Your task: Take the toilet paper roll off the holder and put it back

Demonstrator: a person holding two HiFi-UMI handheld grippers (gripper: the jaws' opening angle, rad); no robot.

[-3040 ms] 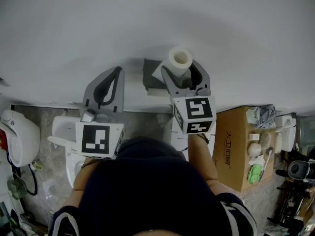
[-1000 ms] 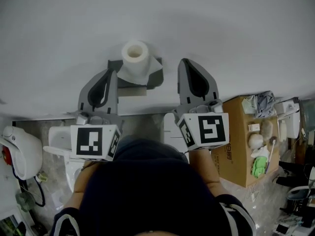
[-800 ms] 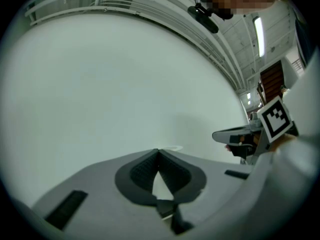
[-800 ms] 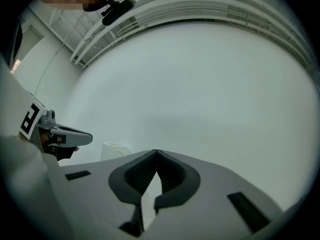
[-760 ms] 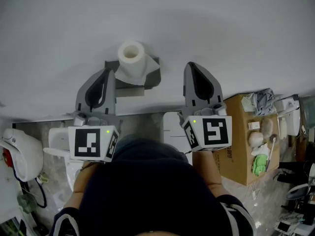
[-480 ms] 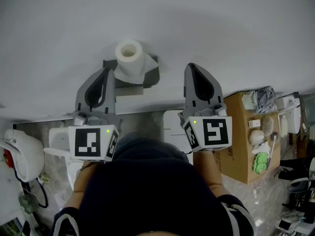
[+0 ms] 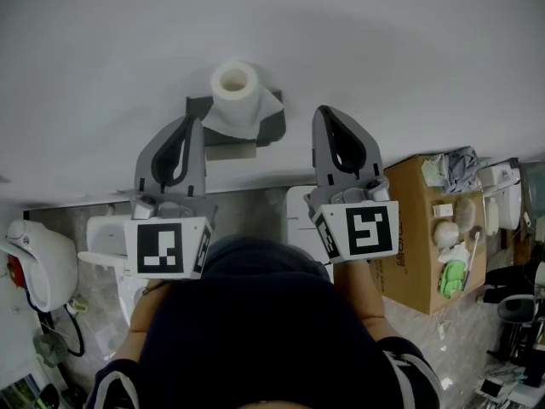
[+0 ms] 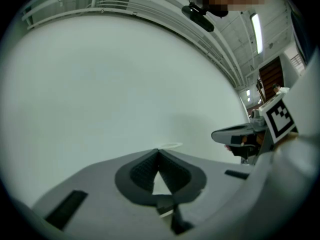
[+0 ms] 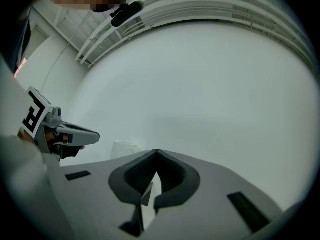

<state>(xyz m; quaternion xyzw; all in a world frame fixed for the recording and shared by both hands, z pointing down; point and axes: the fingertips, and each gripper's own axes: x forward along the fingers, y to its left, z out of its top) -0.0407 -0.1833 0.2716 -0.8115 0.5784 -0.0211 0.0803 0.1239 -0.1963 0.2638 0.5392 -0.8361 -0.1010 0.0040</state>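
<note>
A plain white wall [image 7: 358, 49] filled the background, meeting a mottled stone floor [image 7: 247, 207] below.

Nearest the camera, the person's dark-haired head [image 7: 255, 331] blocked the lower middle of the head view. Beyond it, the left gripper [image 7: 197, 123] pointed level at the wall with its jaws pressed together on nothing. The right gripper [image 7: 323, 113] stood likewise, jaws closed tight and empty. A brown cardboard box [image 7: 400, 245] sat on the floor to the right.

Farther on, between the two gripper tips, the white toilet paper roll [image 7: 234, 90] stood upright on the grey wall-mounted holder [image 7: 271, 128], about midway between the holder's left and right edges, with a loose sheet trailing toward the right edge.

Assessment: the roll should be light, soft and crushable, with a stiffer cardboard core. A moderate grip across the outer wrap, or one jaw into the core, appears safest; the loose sheet could tear or unwind.

Not established: how the holder retains the roll, as the roll covered it. In the left gripper view only the roll's top rim [image 8: 169, 145] showed above the jaws; the right gripper view cut off its lower part [image 9: 125, 148].
</note>
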